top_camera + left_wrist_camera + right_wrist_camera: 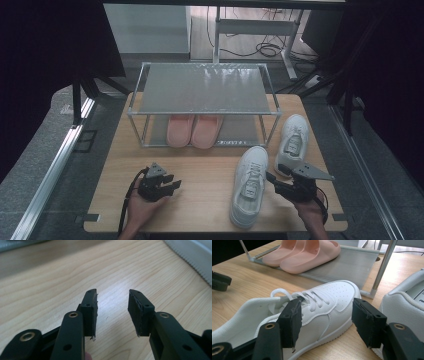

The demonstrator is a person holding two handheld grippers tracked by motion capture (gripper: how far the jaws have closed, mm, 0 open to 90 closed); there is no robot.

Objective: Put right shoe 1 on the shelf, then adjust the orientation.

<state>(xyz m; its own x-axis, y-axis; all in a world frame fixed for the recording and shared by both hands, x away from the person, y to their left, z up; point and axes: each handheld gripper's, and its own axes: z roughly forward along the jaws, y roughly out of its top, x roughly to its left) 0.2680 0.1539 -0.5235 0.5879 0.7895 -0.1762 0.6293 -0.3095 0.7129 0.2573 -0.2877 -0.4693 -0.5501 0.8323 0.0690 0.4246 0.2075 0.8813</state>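
Note:
Two white lace-up sneakers stand on the wooden table (200, 165). One sneaker (250, 185) lies at the front right, toe pointing away; the other sneaker (292, 140) stands farther back, to its right. My right gripper (272, 177) is open at the near sneaker's right side. In the right gripper view its jaws (325, 322) straddle the sneaker's (332, 297) side wall by the laces without pressing on it. My left gripper (174, 186) is held low at the front left, open, with only bare wood between its jaws (112, 312).
A two-level metal shoe rack (200, 87) stands at the back of the table, with a pair of pink slippers (195, 130) on its lower shelf (352, 265). The second sneaker (404, 302) sits close to my right jaw. Dark curtains flank the table.

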